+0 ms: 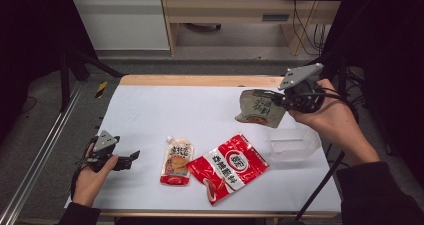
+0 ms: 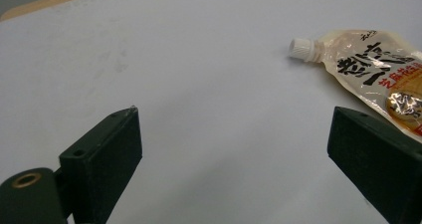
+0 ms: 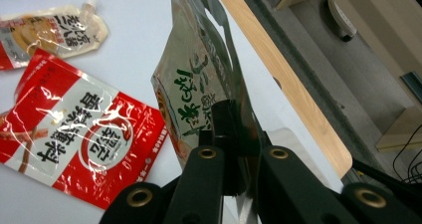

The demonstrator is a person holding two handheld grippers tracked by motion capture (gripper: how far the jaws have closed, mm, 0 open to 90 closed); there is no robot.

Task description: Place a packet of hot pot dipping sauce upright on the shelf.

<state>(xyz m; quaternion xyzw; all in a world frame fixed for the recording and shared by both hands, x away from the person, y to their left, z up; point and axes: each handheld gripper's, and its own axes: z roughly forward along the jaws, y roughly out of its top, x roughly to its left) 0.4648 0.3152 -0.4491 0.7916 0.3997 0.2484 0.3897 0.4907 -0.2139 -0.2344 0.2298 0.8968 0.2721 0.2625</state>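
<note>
Left claw (image 1: 134, 156) gapes empty; right claw (image 1: 274, 101) pinches tan pouch (image 1: 259, 107) hanging lengthwise downward

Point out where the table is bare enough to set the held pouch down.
Bare: the far-left stretch of the white table, between the left gripper and the wooden far edge. Crowded: the near middle, with the spouted pouch, red packet, and clear container beneath the held pouch.

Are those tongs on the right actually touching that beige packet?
Touching. In the right gripper view the right tongs are shut on the beige packet, its edge pinched between both black jaws; the high view shows it lifted.
</note>
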